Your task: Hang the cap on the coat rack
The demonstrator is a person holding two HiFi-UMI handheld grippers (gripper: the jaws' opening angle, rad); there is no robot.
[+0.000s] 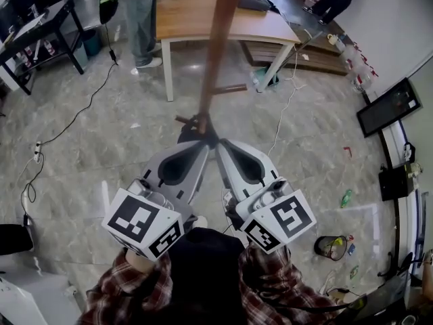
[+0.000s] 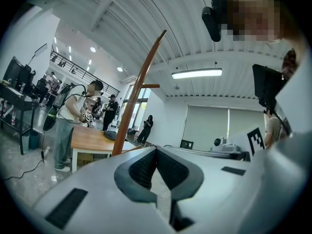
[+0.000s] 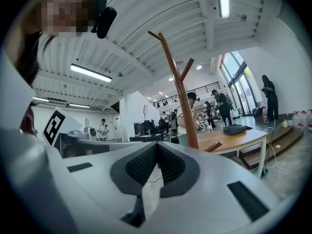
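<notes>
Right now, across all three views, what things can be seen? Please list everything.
coat rack: one, brown wood, upright just beyond the gripper tips
table: one, light wood top, white legs, behind the rack
standing person: one, grey trousers, left of the table
cable: one, black, on the floor at left
screen: one, black, right edge
bottle: one, green, on the floor at right
left gripper: one, grey-white, shut, empty
right gripper: one, grey-white, shut, empty
sleeves: two, red plaid, bottom edge
</notes>
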